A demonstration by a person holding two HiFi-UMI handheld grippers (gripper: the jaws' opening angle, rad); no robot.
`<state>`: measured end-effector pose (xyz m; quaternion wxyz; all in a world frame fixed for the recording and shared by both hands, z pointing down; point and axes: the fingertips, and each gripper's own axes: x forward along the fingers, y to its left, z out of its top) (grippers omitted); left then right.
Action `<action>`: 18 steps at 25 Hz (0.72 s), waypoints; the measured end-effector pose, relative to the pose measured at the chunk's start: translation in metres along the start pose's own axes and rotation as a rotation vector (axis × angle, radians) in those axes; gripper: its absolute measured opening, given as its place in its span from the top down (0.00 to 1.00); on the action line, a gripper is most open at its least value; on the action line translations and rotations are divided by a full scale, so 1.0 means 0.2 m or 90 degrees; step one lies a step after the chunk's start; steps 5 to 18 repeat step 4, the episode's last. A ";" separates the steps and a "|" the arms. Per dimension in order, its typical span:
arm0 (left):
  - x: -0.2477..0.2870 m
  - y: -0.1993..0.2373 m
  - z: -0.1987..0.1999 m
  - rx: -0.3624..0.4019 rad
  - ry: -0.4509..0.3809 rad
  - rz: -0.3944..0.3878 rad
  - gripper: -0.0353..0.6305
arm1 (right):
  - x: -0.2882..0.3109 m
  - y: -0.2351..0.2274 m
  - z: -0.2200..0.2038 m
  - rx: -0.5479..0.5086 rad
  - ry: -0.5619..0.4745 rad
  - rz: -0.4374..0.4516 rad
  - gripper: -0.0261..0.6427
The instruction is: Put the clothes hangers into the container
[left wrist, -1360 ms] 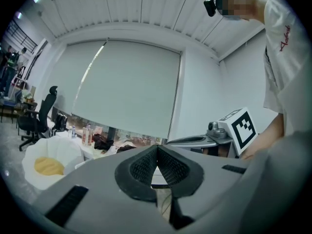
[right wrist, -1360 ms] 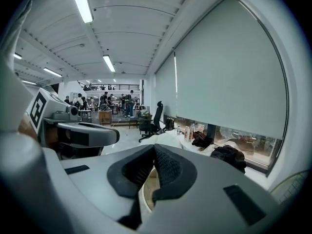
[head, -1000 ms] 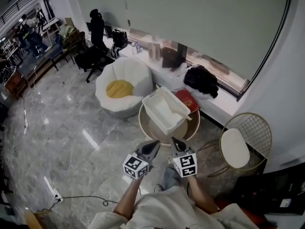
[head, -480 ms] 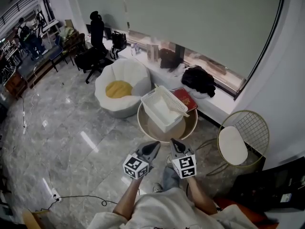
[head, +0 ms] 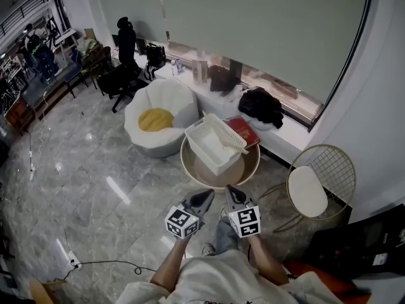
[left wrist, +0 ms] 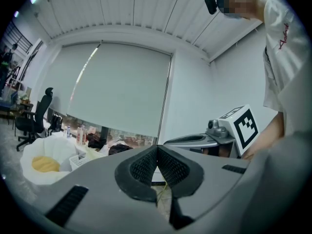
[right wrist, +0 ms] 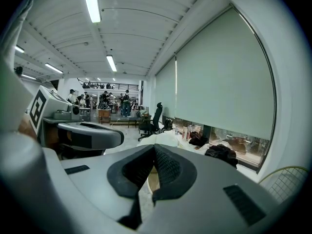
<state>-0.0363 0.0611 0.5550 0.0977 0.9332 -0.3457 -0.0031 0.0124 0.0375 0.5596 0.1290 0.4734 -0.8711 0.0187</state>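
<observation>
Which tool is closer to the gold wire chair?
Right. The right tool sits left of the chair in the head view, apart from it; the left tool is farther left, beyond the right one.

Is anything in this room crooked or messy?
Yes. The white basket sits askew on the round table and seems to overhang its far rim. A dark bundle lies heaped on the window ledge.

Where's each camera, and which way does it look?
Head view: on the person's head, looking down at the white basket; forearms, left gripper, right gripper show.
Left gripper view: rides that gripper, faces the window blind; shut jaws show.
Right gripper view: rides that gripper, faces the open office; shut jaws show.
Shared by all: the black office chair.
</observation>
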 end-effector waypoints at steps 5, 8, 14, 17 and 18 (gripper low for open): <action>0.01 -0.02 -0.01 -0.001 -0.001 0.000 0.90 | -0.02 -0.01 -0.02 0.002 0.006 0.002 0.92; 0.01 -0.02 -0.01 -0.001 -0.001 0.000 0.90 | -0.02 -0.01 -0.02 0.002 0.006 0.002 0.92; 0.01 -0.02 -0.01 -0.001 -0.001 0.000 0.90 | -0.02 -0.01 -0.02 0.002 0.006 0.002 0.92; 0.01 -0.02 -0.01 -0.001 -0.001 0.000 0.90 | -0.02 -0.01 -0.02 0.002 0.006 0.002 0.92; 0.01 -0.02 -0.01 -0.001 -0.001 0.000 0.90 | -0.02 -0.01 -0.02 0.002 0.006 0.002 0.92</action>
